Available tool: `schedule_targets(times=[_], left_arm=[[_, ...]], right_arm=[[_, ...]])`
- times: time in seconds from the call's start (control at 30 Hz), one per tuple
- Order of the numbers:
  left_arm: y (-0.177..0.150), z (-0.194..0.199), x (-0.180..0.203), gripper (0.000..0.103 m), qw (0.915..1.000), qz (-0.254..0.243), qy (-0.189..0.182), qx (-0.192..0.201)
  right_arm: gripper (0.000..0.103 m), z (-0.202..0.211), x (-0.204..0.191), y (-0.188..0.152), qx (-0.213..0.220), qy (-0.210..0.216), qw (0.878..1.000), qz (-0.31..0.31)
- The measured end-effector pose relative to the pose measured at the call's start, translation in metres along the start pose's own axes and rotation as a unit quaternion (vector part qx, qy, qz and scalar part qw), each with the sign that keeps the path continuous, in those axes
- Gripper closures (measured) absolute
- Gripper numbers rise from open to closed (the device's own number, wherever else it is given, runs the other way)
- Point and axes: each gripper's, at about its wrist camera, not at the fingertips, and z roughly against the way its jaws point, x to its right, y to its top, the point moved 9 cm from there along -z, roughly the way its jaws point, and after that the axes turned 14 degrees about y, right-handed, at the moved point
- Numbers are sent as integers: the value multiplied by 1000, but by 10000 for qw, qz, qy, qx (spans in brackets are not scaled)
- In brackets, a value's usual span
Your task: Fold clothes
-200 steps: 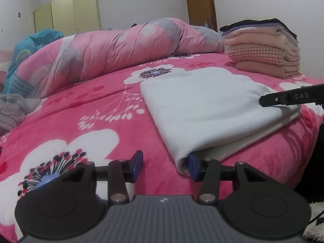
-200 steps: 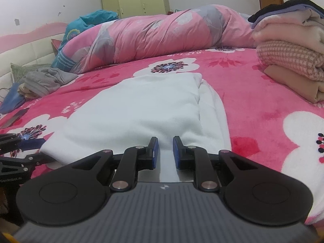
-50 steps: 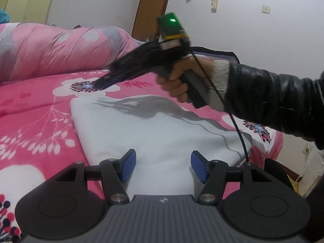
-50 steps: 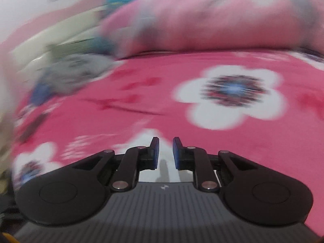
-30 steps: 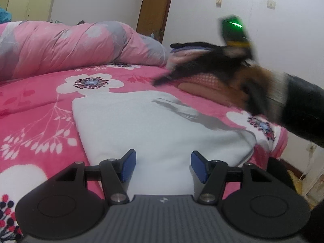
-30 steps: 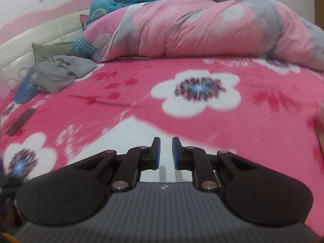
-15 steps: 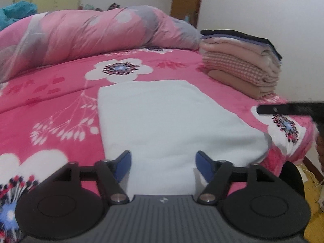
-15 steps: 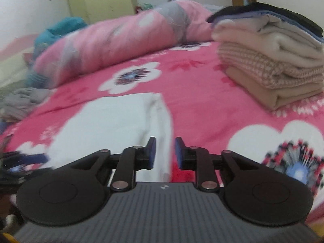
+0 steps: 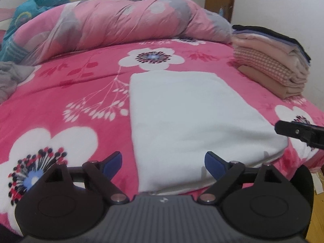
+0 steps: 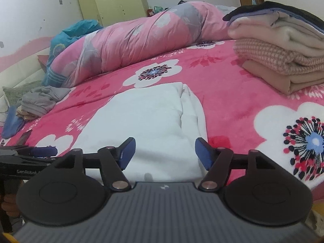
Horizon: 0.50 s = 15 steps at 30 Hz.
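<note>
Over the folded white garment (image 9: pixel 194 111), both the left gripper (image 9: pixel 163 161) and right gripper (image 10: pixel 165 151), earlier narrower, are spreading, pinching nothing.

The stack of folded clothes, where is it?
The stack of folded clothes sits on the pink flowery blanket at the right of both wrist views, just beyond the folded white garment.

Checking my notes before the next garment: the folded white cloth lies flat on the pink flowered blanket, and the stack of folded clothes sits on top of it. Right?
Not quite. The stack of folded clothes sits beside the folded white cloth, apart from it, directly on the pink flowered blanket. The left wrist view shows blanket between them. The cloth does lie flat.
</note>
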Motion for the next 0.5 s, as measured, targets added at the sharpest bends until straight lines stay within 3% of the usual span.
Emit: schedule_targets(times=[0.5], left_arm=[[-4, -3, -5, 11, 9995, 60, 247, -177]], right_arm=[[24, -2, -1, -6, -79, -111, 9999, 53]])
